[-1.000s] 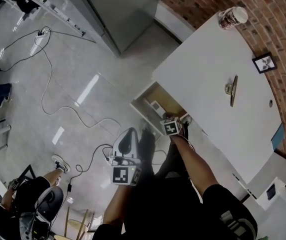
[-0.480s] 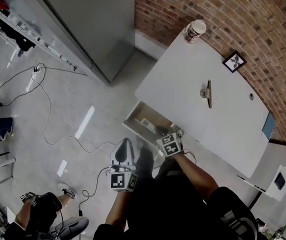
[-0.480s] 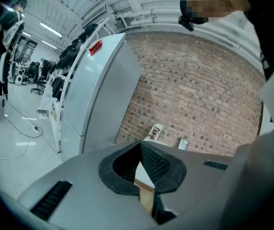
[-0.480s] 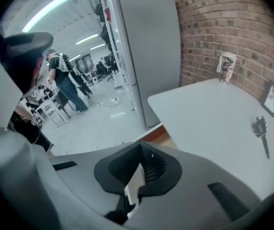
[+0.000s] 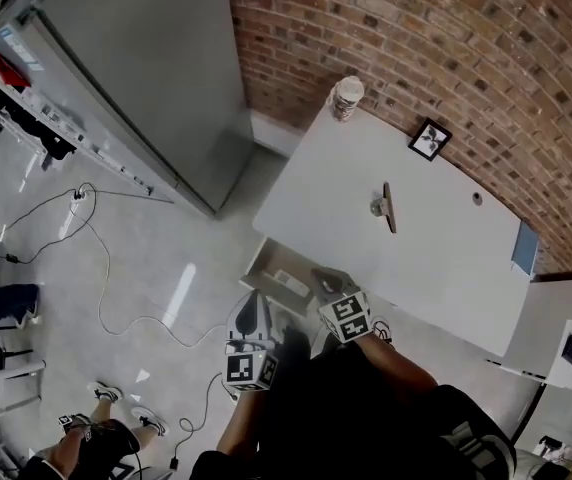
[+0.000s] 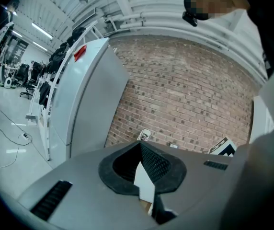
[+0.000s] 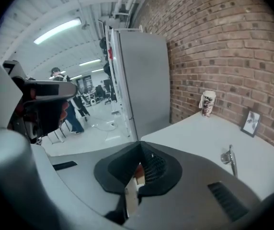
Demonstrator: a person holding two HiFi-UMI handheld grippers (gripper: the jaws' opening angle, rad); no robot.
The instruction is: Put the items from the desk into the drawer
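In the last second my right claw (image 7: pixel 137 174) has come up from the open drawer (image 5: pixel 264 268), and my left claw (image 6: pixel 144 176) has risen beside it. Both are pressed together and I see nothing pinched in them. A white item (image 5: pixel 291 281) lies in the drawer, so I judge that one delivery is finished and I must fetch the next thing.

The next things are on the worktop (image 5: pixel 446 268). A small metal piece (image 5: pixel 386 206) lies in the middle, beyond my right claw and well apart from it. The cup (image 5: pixel 347 96) stands at the far left corner, the framed picture (image 5: pixel 429 139) by the brick wall, and a blue object (image 5: pixel 524 248) at the right edge.
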